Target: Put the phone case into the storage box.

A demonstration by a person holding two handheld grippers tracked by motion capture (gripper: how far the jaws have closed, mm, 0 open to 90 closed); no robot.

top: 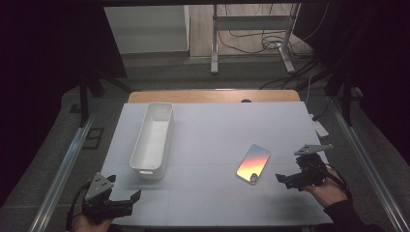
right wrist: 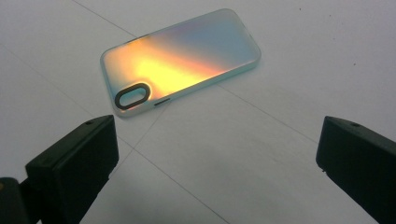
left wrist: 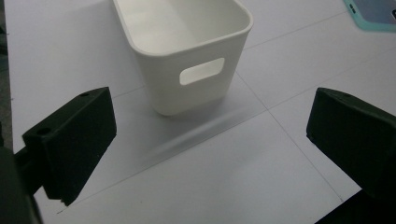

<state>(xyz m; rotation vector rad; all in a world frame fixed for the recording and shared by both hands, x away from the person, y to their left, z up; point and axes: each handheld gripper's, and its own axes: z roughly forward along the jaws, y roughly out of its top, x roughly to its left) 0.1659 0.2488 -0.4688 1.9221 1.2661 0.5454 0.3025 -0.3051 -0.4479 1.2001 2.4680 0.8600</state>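
Phone case (top: 254,164) lies flat on the white table (top: 217,135), right of centre, back side up, iridescent orange-to-blue. Camera cutout sits at its near end in the high view. In my right gripper view the case (right wrist: 182,58) is ahead of the jaws and apart from them, cutout end toward the left jaw, pale mint rim visible around the edge.

Right gripper (top: 289,180) sits just right of the case's near end, low over the table, not touching it. Jaws wide, nothing between them but bare table in the right gripper view (right wrist: 215,158). I see the person's hand (top: 331,191) behind it at the near right edge.

Left gripper (top: 126,202) is at the near left corner of the table, well apart from the case. Jaws wide here too, nothing held (left wrist: 210,144).

White bin (top: 153,140) stands upright left of centre, long side running away from me, nothing in the part I can see. In the left gripper view its near end wall with the handle slot (left wrist: 201,71) faces the jaws; bin (left wrist: 187,56) is near but not touching. A corner of the case shows at the top right (left wrist: 373,14).
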